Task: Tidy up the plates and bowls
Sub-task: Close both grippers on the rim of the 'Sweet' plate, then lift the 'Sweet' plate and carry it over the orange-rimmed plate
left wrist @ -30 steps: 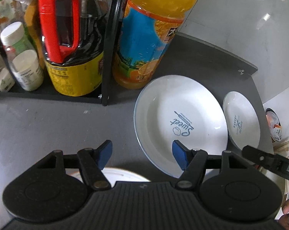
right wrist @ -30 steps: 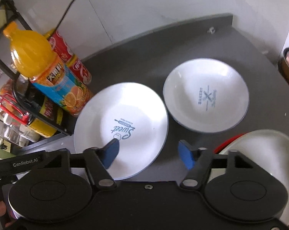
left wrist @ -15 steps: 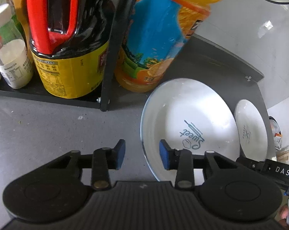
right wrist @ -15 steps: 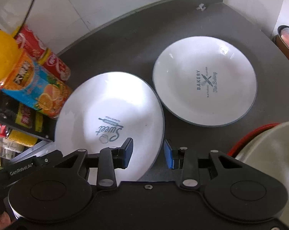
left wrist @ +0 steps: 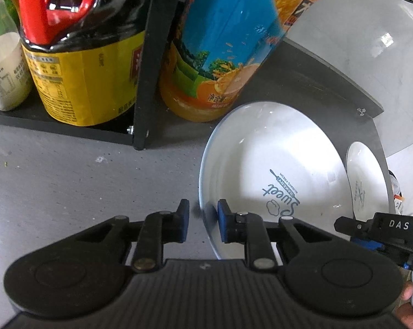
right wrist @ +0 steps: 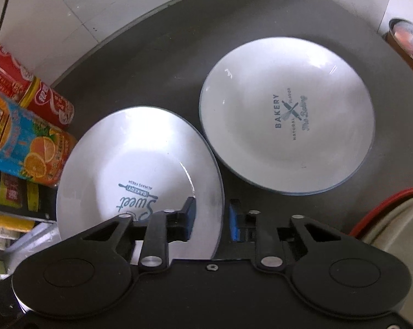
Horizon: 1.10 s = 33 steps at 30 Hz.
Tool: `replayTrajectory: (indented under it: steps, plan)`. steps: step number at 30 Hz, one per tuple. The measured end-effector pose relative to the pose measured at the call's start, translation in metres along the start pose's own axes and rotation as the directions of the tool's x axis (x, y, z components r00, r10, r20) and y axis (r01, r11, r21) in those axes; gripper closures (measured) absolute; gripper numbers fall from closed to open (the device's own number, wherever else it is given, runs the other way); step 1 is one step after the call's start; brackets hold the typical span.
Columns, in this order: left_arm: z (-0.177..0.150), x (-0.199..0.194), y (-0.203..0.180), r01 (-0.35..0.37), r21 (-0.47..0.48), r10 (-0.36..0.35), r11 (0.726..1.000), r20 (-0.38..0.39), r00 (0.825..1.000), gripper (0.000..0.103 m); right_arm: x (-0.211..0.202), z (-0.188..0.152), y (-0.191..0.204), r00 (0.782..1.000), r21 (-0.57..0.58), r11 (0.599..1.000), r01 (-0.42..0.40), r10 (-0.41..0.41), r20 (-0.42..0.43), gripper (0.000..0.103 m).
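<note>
Sweet plate (left wrist: pixel 275 170) looking glossy glazed ceramic w/ glare showing; desk (left wrist: pixel 55 181) looking matt, speckled grey; juice bottle (left wrist: pixel 225 41) at 12 o'clock shining, clear plastic.

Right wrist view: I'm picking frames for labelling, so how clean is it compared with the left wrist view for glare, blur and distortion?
Right wrist view: both prints readable, bright glare on the Sweet plate, fisheye curves the counter edge. Left wrist view: orange juice bottle close and soft, the plate rim smeared between the left gripper pads, Bakery plate squeezed at the edge.
</note>
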<state>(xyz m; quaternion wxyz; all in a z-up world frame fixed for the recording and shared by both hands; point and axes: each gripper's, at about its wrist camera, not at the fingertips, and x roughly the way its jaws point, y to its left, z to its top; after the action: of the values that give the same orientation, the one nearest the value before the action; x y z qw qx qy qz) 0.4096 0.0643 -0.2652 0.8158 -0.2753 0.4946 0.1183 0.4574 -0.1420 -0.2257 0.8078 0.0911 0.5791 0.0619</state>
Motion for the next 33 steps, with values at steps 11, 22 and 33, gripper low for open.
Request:
replayTrajectory:
  steps: [11, 22, 33]
  plan:
    - [0.003, 0.007, 0.003, 0.02, -0.038, -0.02, 0.999, 0.0, 1.0, 0.089, 0.023, 0.013, -0.005, 0.998, 0.032, 0.999, -0.017, 0.019, -0.056, 0.082]
    - [0.002, -0.005, 0.007, 0.006, -0.082, -0.005, 0.997, 0.016, 1.0, 0.09, 0.009, 0.008, 0.0, 0.997, -0.044, 0.997, -0.071, 0.069, -0.039, 0.089]
    - [-0.005, -0.034, 0.02, -0.005, -0.132, 0.012, 0.991, 0.054, 0.998, 0.093, -0.029, -0.005, 0.007, 0.986, -0.236, 0.959, -0.155, 0.167, 0.031, 0.093]
